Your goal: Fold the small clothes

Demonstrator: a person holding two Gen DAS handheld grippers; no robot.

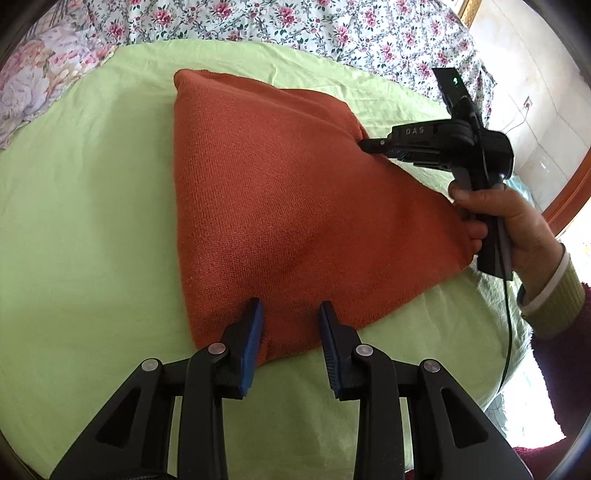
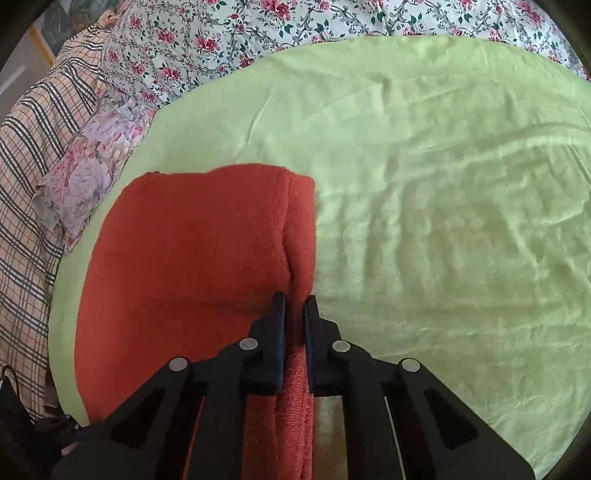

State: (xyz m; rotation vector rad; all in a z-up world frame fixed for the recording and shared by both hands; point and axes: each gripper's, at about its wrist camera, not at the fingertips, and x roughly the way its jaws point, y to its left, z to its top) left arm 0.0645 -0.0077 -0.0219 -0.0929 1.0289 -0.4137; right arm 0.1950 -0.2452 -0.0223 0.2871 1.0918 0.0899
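closest in, from the left wrist view, the left claw (image 1: 291, 314) stands part-way apart with its blue pads (image 1: 253, 343) set down on the near edge of the orange knit cloth (image 1: 280, 199). a strip of that edge lies between the pads, but whether they pinch it i cannot tell.

the cloth lies folded on the green sheet (image 1: 92, 221) of the bed, at the middle of this view, broad at the near side and narrowing toward 12 o'clock. there is a soft bulge near its middle.

at 3 o'clock the right claw (image 1: 364, 144) comes in sideways, tips on the cloth's right edge, its black body pointing toward 9 o'clock. a hand (image 1: 509, 218) grips its handle from below, with a ribbed cuff (image 1: 554, 295) and a dark cable (image 1: 511, 332) trailing toward 5 o'clock.

from the right wrist view, the right claw (image 2: 294, 306) is clenched on the cloth's (image 2: 184, 258) doubled right edge, which runs between the pads and on toward 12 o'clock. bare green sheet (image 2: 443, 203) spreads toward 3 o'clock, nothing lying on it.

farther off, a flowered bedspread (image 2: 258, 26) crosses 12 o'clock, a flowered pillow (image 2: 88, 173) sits at 9 o'clock, and a checked fabric (image 2: 33, 166) lies beyond it.
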